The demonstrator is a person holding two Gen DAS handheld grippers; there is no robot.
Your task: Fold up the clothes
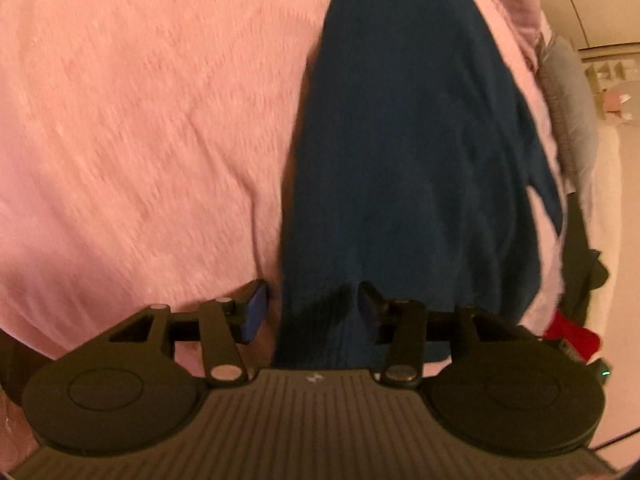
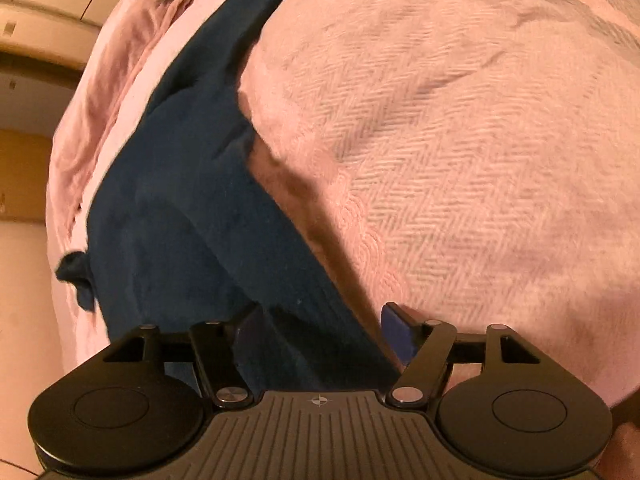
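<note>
Garment: navy garment lying long on pink bedspread.
Tongs: left tongs and right tongs apart, straddling cloth.
Advice: pinch both corners evenly.

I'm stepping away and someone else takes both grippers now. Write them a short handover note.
Left gripper: open, navy garment between its fingers, not pinched.
Right gripper: open, same garment's edge between its fingers, not pinched.
Garment lies as a long strip on the pink blanket.
Done: it looks folded lengthwise and laid down.
Left: probably regrip and fold it across; one corner sticks out at the side.
</note>
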